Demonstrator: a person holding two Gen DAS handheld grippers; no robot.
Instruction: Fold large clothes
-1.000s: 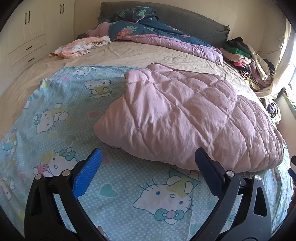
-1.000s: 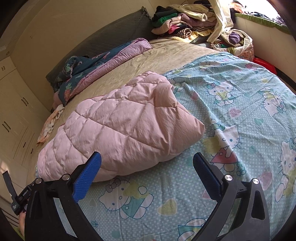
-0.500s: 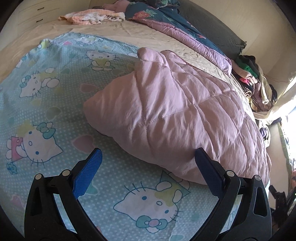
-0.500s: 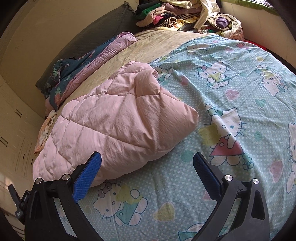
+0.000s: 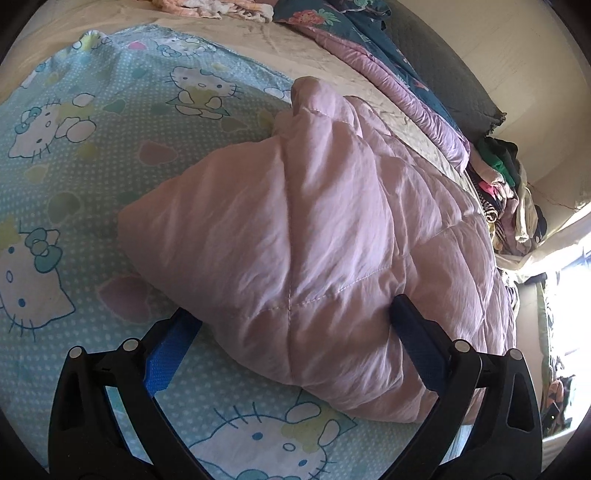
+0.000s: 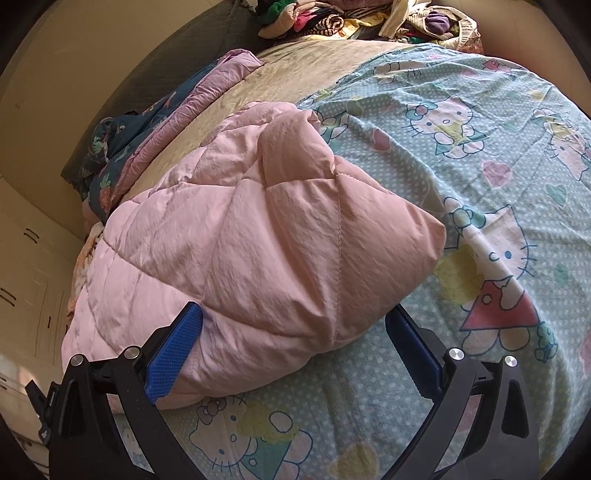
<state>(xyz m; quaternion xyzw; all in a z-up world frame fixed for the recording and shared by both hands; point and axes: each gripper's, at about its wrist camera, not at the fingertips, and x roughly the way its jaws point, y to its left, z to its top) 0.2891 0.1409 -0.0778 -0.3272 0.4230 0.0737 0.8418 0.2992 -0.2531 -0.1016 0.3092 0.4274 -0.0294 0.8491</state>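
Note:
A pink quilted padded garment [image 5: 325, 236] lies bunched on the cartoon-cat bedsheet [image 5: 74, 155]. My left gripper [image 5: 295, 332] is open, and the garment's near edge bulges in between its blue pads [image 5: 173, 347]. In the right wrist view the same pink garment [image 6: 258, 236] fills the middle, over the bedsheet [image 6: 498, 177]. My right gripper [image 6: 295, 336] is open too, its left blue pad [image 6: 173, 354] against the garment's lower edge and the fabric lying between the fingers. Neither gripper pinches the cloth.
A purple and floral duvet [image 5: 388, 59] and a dark headboard [image 5: 461, 85] lie at the far side. A heap of mixed clothes [image 5: 506, 192] sits by the bright window. Cream cabinet doors [image 6: 22, 280] stand beside the bed. A peach cloth [image 5: 207, 5] lies near the pillows.
Both grippers have moved forward and down to the pink garment; its near edge now sits between each pair of open fingers, where a second ago only bedsheet lay.

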